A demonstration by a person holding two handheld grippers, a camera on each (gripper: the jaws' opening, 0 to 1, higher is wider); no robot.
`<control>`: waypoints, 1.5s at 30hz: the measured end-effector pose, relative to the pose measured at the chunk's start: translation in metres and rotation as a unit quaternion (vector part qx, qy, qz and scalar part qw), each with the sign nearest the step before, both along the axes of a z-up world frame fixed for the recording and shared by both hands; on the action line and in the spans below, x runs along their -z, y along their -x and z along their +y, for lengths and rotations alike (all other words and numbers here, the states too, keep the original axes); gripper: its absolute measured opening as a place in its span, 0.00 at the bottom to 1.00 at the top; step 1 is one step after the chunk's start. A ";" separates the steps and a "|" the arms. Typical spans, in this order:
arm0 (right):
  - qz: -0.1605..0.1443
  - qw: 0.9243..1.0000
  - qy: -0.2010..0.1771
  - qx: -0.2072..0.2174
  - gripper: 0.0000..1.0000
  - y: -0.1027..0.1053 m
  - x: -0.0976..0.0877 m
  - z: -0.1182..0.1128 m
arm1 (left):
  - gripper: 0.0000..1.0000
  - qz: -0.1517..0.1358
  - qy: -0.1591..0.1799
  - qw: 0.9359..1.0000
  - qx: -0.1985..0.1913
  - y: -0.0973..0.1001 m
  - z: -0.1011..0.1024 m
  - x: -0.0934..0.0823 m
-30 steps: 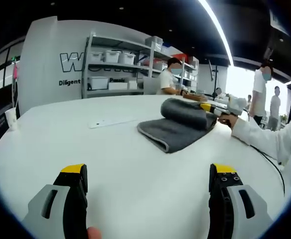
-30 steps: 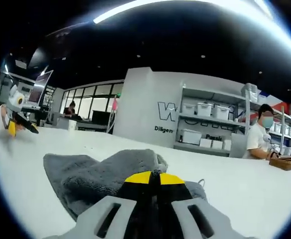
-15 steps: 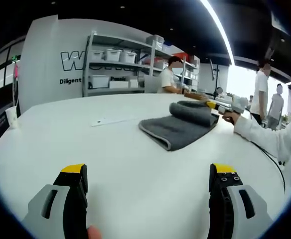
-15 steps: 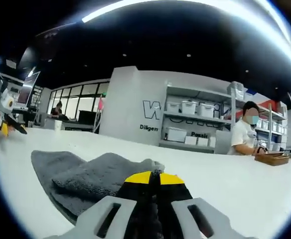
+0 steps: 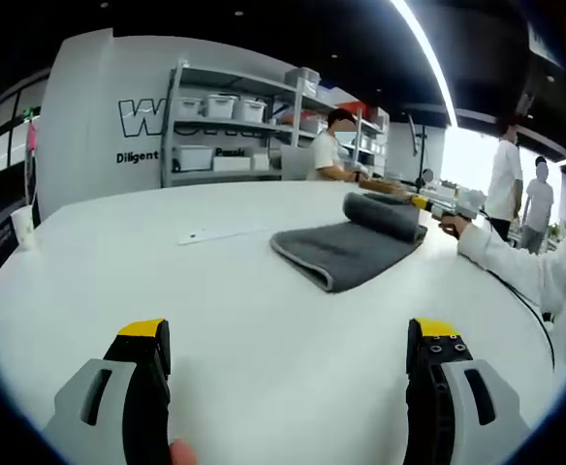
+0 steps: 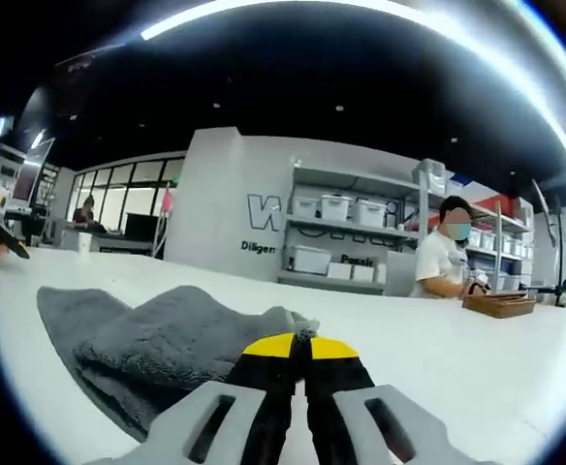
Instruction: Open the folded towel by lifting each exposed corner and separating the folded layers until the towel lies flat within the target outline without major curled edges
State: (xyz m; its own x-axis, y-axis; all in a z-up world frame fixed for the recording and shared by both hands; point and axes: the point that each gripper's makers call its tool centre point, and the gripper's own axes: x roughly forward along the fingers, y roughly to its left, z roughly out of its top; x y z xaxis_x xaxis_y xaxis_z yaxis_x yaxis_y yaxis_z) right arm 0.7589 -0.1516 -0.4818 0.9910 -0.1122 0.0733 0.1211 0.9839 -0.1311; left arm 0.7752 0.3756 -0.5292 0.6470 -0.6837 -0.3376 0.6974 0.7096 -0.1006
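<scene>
- Up close in the left gripper view, the left gripper (image 5: 288,334) has its two grey jaws with yellow tips spread wide apart, with nothing between them, over the bare white round table (image 5: 215,320).
- Up close in the right gripper view, the right gripper (image 6: 298,346) has its yellow-tipped jaws pressed together, pinching a corner of the soft grey folded towel (image 6: 157,344) and holding it up a little.
- Farther off in the left gripper view, the towel (image 5: 346,247) lies on the table well away from the left gripper, with one end rolled up into a fat hump on the right side.
- At that hump the left gripper view shows the right gripper (image 5: 421,202) from outside, held by a hand in a white sleeve (image 5: 516,271).
- At the left edge of the right gripper view, a bit of yellow and dark shows; I cannot tell if it is the left gripper.
- Far back, both views show the grey metal shelves with white boxes (image 5: 230,121) and a seated person in a white shirt (image 6: 438,266).
- A brown basket (image 6: 499,304) sits on the table just beside that person in the right gripper view.
- Standing people (image 5: 516,189) show far right in the left gripper view.
</scene>
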 end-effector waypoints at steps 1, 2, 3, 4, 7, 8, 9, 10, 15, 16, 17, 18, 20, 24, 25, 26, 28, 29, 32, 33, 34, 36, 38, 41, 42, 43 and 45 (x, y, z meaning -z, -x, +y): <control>0.000 1.000 0.001 0.002 0.00 0.001 0.000 -0.002 | 1.00 0.000 0.000 1.000 0.000 0.000 0.000 0.000; -0.001 1.000 0.002 0.004 0.00 0.002 0.000 -0.005 | 1.00 0.001 0.000 1.000 0.000 0.000 0.000 0.000; -0.001 1.000 0.004 0.006 0.00 0.003 0.000 -0.009 | 1.00 0.001 0.000 1.000 0.000 -0.001 0.000 0.000; -0.001 1.000 0.009 0.007 0.00 0.003 0.000 -0.012 | 1.00 0.001 -0.001 1.000 0.000 -0.001 0.000 0.001; 0.004 1.000 0.018 0.008 0.00 0.004 0.002 -0.017 | 1.00 0.001 -0.002 1.000 0.000 0.000 0.000 0.001; 0.007 1.000 0.026 0.009 0.00 0.005 0.003 -0.021 | 1.00 0.001 -0.002 1.000 0.001 0.000 -0.001 0.001; 0.008 1.000 0.028 0.010 0.00 0.006 0.003 -0.022 | 1.00 0.001 -0.001 1.000 0.001 0.000 -0.002 0.001; 0.008 1.000 0.028 0.011 0.00 0.007 0.003 -0.024 | 1.00 0.001 -0.002 1.000 0.002 0.001 -0.002 0.001; 0.010 0.999 0.029 0.018 0.00 0.010 0.003 -0.036 | 1.00 0.004 -0.006 1.000 0.003 0.000 -0.003 0.003; 0.010 0.999 0.026 0.020 0.00 0.011 0.003 -0.039 | 1.00 0.004 -0.006 1.000 0.003 0.000 -0.003 0.004; 0.010 0.999 0.025 0.022 0.00 0.012 0.003 -0.043 | 1.00 0.006 -0.008 1.000 0.003 -0.001 -0.004 0.005; 0.010 0.999 0.025 0.023 0.00 0.012 0.003 -0.045 | 1.00 0.006 -0.009 1.000 0.003 -0.001 -0.004 0.006; 0.010 0.999 0.025 0.026 0.00 0.014 0.002 -0.050 | 1.00 0.007 -0.014 1.000 0.005 0.000 -0.006 0.007; 0.012 0.999 0.025 0.031 0.00 0.017 0.002 -0.064 | 1.00 0.004 -0.019 1.000 0.006 0.001 -0.008 0.007; 0.013 0.999 0.026 0.032 0.00 0.017 0.002 -0.067 | 1.00 0.004 -0.020 1.000 0.008 0.001 -0.009 0.007; 0.013 0.999 0.027 0.033 0.00 0.018 0.002 -0.069 | 1.00 0.002 -0.023 1.000 0.010 0.002 -0.011 0.006; 0.014 0.999 0.029 0.035 0.00 0.018 0.002 -0.075 | 1.00 -0.002 -0.028 1.000 0.013 0.002 -0.013 0.006; 0.015 0.999 0.030 0.037 0.00 0.019 0.003 -0.080 | 1.00 -0.004 -0.031 0.999 0.015 0.002 -0.014 0.006; 0.017 0.998 0.032 0.041 0.00 0.021 0.003 -0.089 | 1.00 -0.004 -0.034 0.999 0.015 0.000 -0.013 0.007; 0.017 0.998 0.032 0.043 0.00 0.021 0.002 -0.092 | 1.00 -0.004 -0.034 0.999 0.014 0.000 -0.013 0.008; 0.018 0.998 0.032 0.045 0.00 0.022 0.002 -0.097 | 1.00 -0.004 -0.035 0.999 0.014 -0.001 -0.012 0.008; 0.019 0.998 0.034 0.049 0.00 0.024 0.002 -0.104 | 1.00 -0.007 -0.036 0.999 0.011 -0.002 -0.010 0.006; 0.020 0.998 0.034 0.052 0.00 0.025 0.003 -0.107 | 1.00 -0.011 -0.037 0.999 0.010 -0.003 -0.009 0.005; 0.022 0.997 0.035 0.058 0.00 0.027 0.004 -0.119 | 1.00 -0.017 -0.035 0.999 0.008 -0.005 -0.007 0.004; 0.023 0.997 0.035 0.060 0.00 0.028 0.004 -0.123 | 1.00 -0.019 -0.034 0.999 0.007 -0.006 -0.006 0.004; 0.023 0.997 0.034 0.062 0.00 0.029 0.004 -0.124 | 1.00 -0.019 -0.034 0.999 0.007 -0.007 -0.006 0.004; 0.026 0.997 0.040 0.065 0.00 0.030 0.004 -0.126 | 1.00 -0.025 -0.033 0.999 0.008 -0.007 -0.007 0.004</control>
